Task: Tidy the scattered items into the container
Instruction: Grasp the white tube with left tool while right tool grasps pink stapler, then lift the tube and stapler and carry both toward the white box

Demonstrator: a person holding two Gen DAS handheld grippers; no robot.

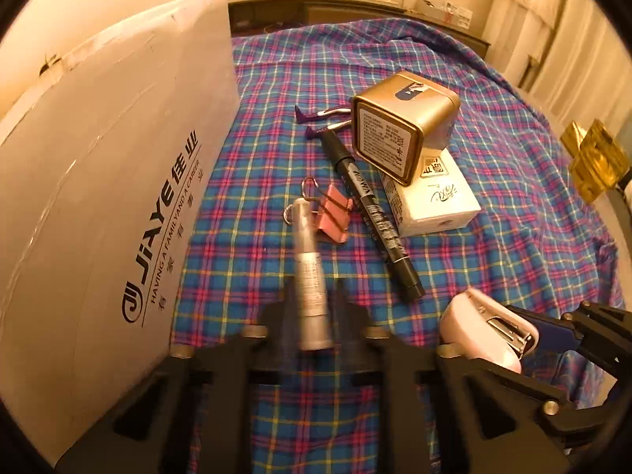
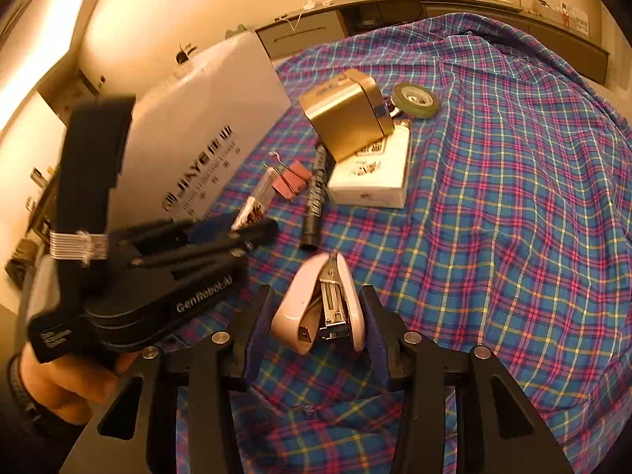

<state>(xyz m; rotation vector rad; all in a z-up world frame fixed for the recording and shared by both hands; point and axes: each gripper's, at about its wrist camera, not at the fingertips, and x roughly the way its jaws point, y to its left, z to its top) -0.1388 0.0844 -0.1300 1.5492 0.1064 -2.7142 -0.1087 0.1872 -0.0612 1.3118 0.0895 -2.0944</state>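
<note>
My left gripper (image 1: 312, 296) is shut on a silver tube (image 1: 310, 276), held above the plaid cloth beside the white cardboard box (image 1: 98, 197). My right gripper (image 2: 320, 308) is shut on a pink stapler (image 2: 322, 304), which also shows at the lower right of the left wrist view (image 1: 489, 328). The left gripper appears in the right wrist view (image 2: 237, 233) with the tube (image 2: 256, 201). On the cloth lie a black marker (image 1: 371, 213), a pink binder clip (image 1: 333, 213), purple tweezers (image 1: 320, 118), a gold tin (image 1: 399, 130) and a white packet (image 1: 434, 205).
A roll of green tape (image 2: 416, 100) lies behind the gold tin. The plaid cloth (image 2: 513, 217) covers the whole surface. A dark shelf (image 2: 395, 12) with small ornaments runs along the far wall. Gold objects (image 1: 596, 158) stand at the right edge.
</note>
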